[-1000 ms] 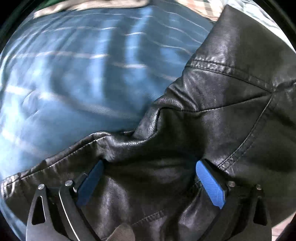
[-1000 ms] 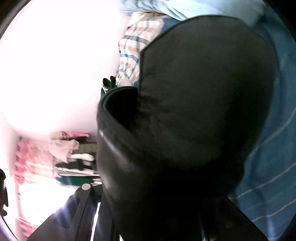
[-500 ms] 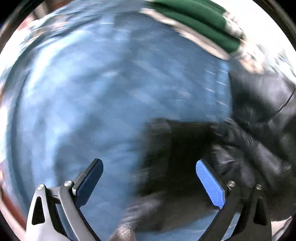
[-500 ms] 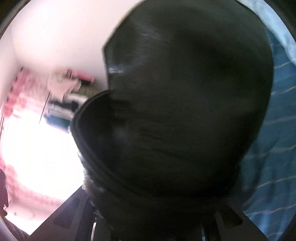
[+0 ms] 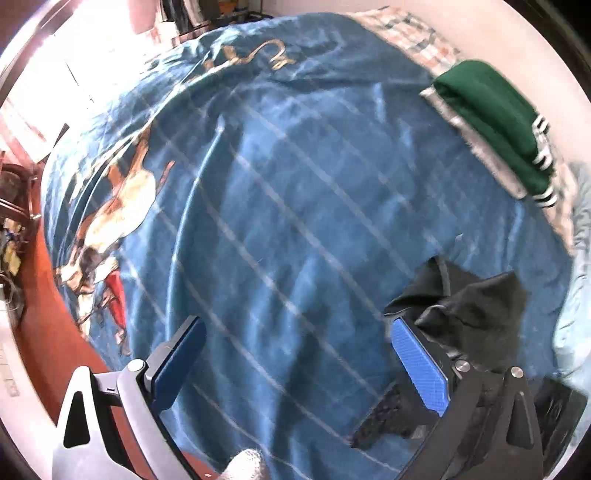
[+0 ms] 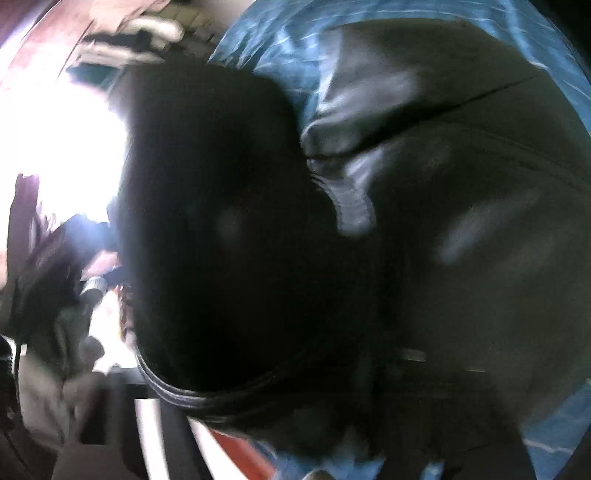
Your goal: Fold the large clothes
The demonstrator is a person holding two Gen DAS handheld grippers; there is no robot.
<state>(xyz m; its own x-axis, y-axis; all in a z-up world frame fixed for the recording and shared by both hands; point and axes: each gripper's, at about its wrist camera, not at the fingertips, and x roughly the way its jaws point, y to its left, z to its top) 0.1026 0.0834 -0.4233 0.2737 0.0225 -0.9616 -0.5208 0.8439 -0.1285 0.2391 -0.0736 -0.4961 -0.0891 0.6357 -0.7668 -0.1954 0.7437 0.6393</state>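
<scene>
A black leather jacket fills the right wrist view and hides the right gripper's fingers; it hangs close to the lens over the blue bedspread. In the left wrist view a dark part of the jacket shows at the lower right, just beyond the right finger pad. My left gripper is open and empty, above the blue bedspread.
A folded green garment with white stripes lies at the bed's far right on a plaid cloth. The bedspread has a horse picture on the left. A red-brown floor and clutter lie beyond the left edge.
My left gripper has let go of the jacket and swung left over the open bedspread. The jacket in the right wrist view has shifted and now lies partly over the bed.
</scene>
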